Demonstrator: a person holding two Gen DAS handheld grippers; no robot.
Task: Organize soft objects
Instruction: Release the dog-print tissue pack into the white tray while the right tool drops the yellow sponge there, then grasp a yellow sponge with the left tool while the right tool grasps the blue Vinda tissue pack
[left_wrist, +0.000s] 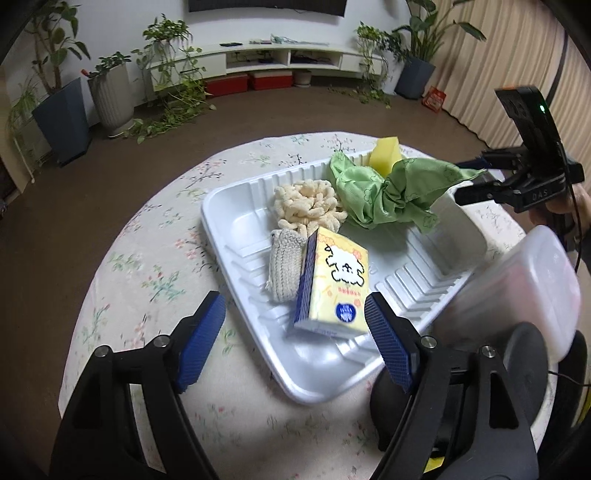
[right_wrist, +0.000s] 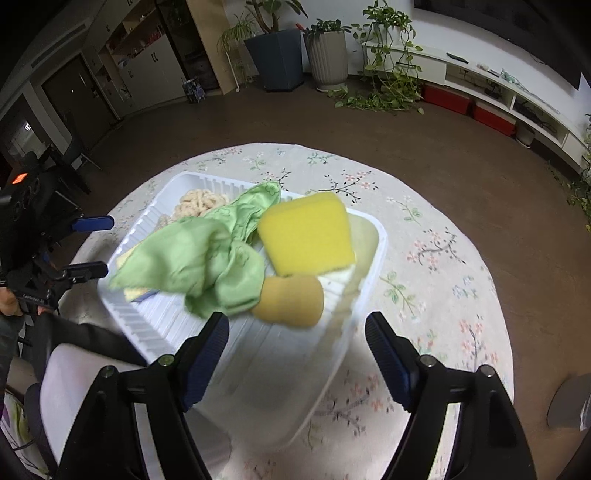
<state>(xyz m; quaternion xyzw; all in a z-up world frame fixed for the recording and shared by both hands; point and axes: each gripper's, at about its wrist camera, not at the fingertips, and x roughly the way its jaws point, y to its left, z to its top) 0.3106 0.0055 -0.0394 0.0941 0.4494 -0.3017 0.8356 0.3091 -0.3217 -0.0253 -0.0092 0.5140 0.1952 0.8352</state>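
Observation:
A white ribbed tray (left_wrist: 236, 206) (right_wrist: 162, 325) sits on the round flowered table. In it lie a cream chenille scrunchie (left_wrist: 306, 203) (right_wrist: 199, 201), a knitted cream pouch (left_wrist: 284, 266), a yellow tissue pack (left_wrist: 334, 280), a green cloth (left_wrist: 388, 184) (right_wrist: 199, 258), a yellow sponge (left_wrist: 386, 155) (right_wrist: 306, 234) and a tan round sponge (right_wrist: 290, 301). My left gripper (left_wrist: 295, 339) (right_wrist: 90, 245) is open, at the tray's near edge by the tissue pack. My right gripper (right_wrist: 295, 358) (left_wrist: 474, 184) is open and empty, just back from the green cloth and tan sponge.
The flowered tablecloth (left_wrist: 147, 258) (right_wrist: 424, 258) covers the round table. A blurred white box (left_wrist: 517, 288) sits at the right edge of the left wrist view. Potted plants (left_wrist: 110, 96) and a TV shelf (left_wrist: 288, 59) stand across the brown floor.

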